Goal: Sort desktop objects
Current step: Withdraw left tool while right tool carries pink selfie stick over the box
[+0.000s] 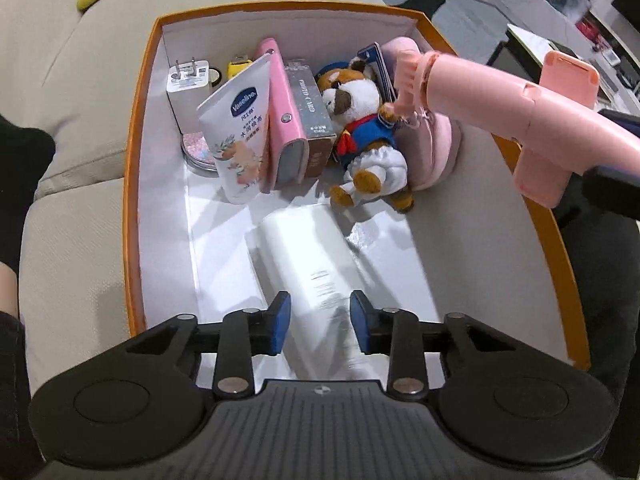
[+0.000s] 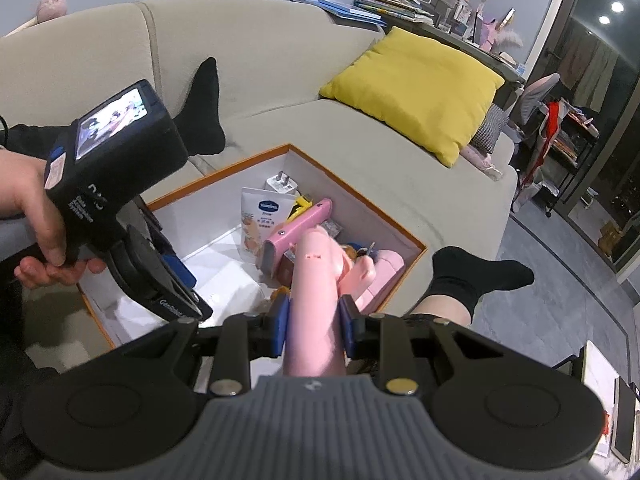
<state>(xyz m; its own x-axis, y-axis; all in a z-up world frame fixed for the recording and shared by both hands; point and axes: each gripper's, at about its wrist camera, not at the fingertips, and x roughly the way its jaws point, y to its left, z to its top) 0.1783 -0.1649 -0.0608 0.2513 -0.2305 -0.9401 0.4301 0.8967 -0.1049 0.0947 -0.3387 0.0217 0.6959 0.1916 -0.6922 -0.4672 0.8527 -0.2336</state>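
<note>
The orange-rimmed box (image 1: 138, 184) sat on a beige sofa (image 1: 80, 80) and serves here as the landmark. Inside it, against the far wall, stood a white charger (image 1: 188, 88), a Vaseline tube (image 1: 240, 128), a pink case (image 1: 282, 120) and a photo-card box (image 1: 310, 116). A plush toy (image 1: 366, 136) lay near the middle of the box, resting against a pink slipper (image 1: 436, 144) at the far right corner.

The left gripper (image 1: 320, 326) pointed steeply down over the near end of the box, its blue pads (image 1: 280, 322) on either side of a white cylindrical bottle (image 1: 308, 276) that lay on the box floor. The picture was blurred there, so contact between the pads and the bottle cannot be told.

The right gripper (image 2: 313, 330) was clamped narrowly on the handle of a pink folding hair dryer (image 2: 316, 280), held above the right side of the box; its nozzle reached over the plush toy. A yellow cushion (image 2: 416, 92) lay on the sofa beyond the box, and black-socked feet (image 2: 480, 276) flanked it.
</note>
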